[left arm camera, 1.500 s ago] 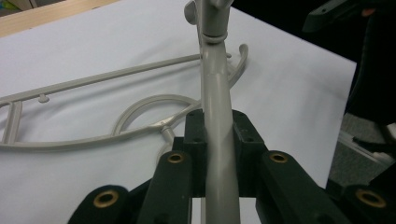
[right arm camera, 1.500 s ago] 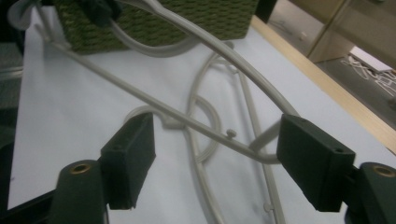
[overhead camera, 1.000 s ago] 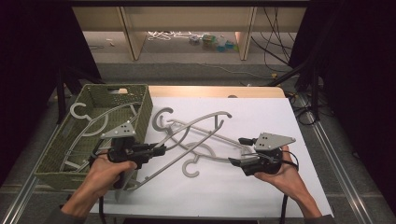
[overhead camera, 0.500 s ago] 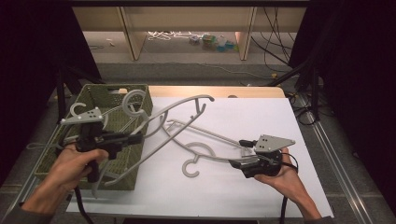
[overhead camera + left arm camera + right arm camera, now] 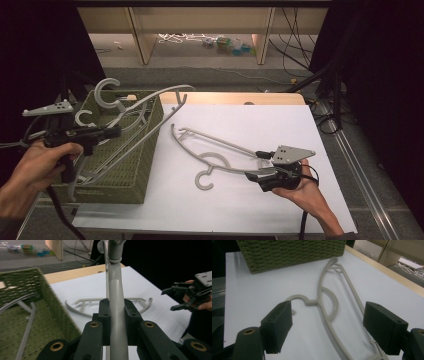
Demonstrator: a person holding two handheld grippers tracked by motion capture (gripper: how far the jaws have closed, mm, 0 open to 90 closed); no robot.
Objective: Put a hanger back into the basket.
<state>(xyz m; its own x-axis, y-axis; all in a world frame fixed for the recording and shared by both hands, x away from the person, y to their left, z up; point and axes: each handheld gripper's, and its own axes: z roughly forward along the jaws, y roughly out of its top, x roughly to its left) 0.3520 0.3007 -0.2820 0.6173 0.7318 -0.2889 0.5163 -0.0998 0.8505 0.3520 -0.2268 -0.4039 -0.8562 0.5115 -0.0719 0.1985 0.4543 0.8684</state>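
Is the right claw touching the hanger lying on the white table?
Apart. The right gripper view shows the right claw wide open, with white table visible between each pad and the hanger.

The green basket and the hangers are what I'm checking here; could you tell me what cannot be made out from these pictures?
- How many hangers lie in the green basket: high view, the left gripper and its held hanger cover them.
- The held hanger's hook: left gripper view, cut by the top edge.
- Whether the right gripper touches the hanger on the table: right gripper view, cut by the bottom edge.
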